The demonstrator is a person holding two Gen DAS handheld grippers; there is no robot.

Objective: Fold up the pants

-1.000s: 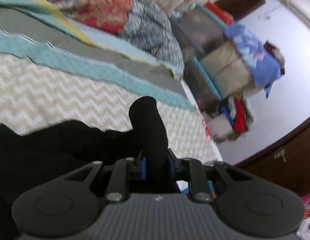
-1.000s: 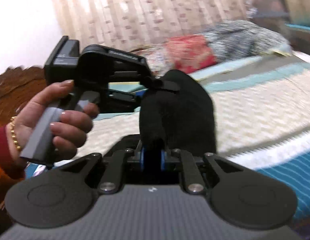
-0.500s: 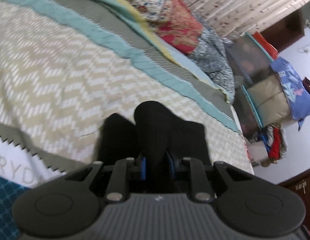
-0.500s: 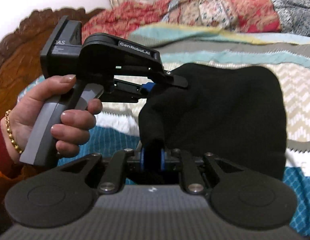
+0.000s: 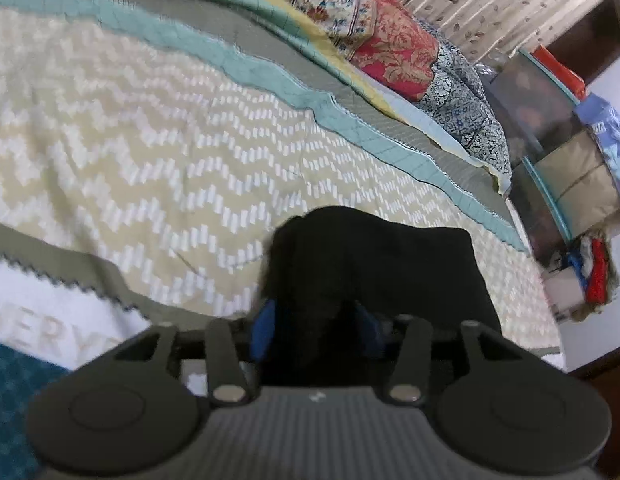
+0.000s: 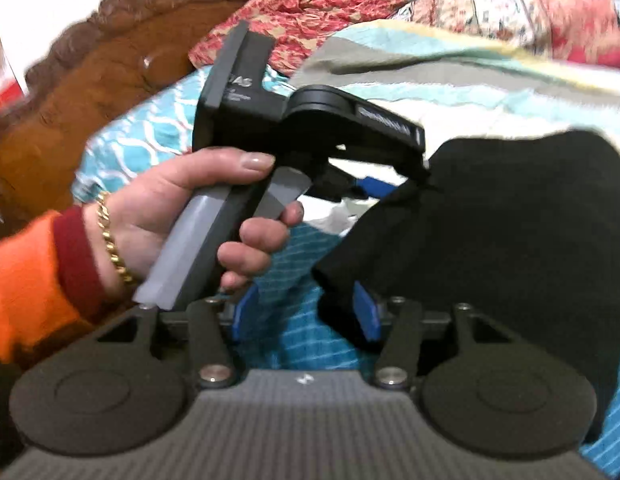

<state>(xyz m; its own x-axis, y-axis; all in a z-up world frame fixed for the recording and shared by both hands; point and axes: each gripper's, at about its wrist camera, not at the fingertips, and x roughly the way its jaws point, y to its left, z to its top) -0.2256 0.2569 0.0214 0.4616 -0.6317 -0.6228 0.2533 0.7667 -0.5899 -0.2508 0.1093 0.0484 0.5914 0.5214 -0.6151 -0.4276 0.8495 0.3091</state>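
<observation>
1. As both wrist views show, the black pants lie as a compact bundle on the bedspread, so the step in hand is judged to be letting go after a fold.
2. Right gripper: its blue pads stand well apart. A corner of the cloth drapes against the right-hand pad, while the left-hand pad faces bare turquoise cover. Nothing is clamped.
3. Left gripper: the pads are parted, with a ridge of black cloth lying between them. The cloth fills the gap, but whether it is pinched or merely resting cannot be told for certain; the wide spacing suggests release.
4. Seen from the right wrist view, the left gripper is held in the person's left hand, with its tips at the near upper corner of the bundle.
5. Recommended practice: draw each tool straight back along its fingers, low and slow, so no pad drags the top layer open. The draped corner at the right pad is the likeliest snag.
6. Beyond the jaws, the bundle extends forward onto the chevron-patterned part of the bedspread; its far edge looks rounded, not crisp, and may need pressing flat.
7. Farther off lie patterned pillows, well apart from the pants.
</observation>
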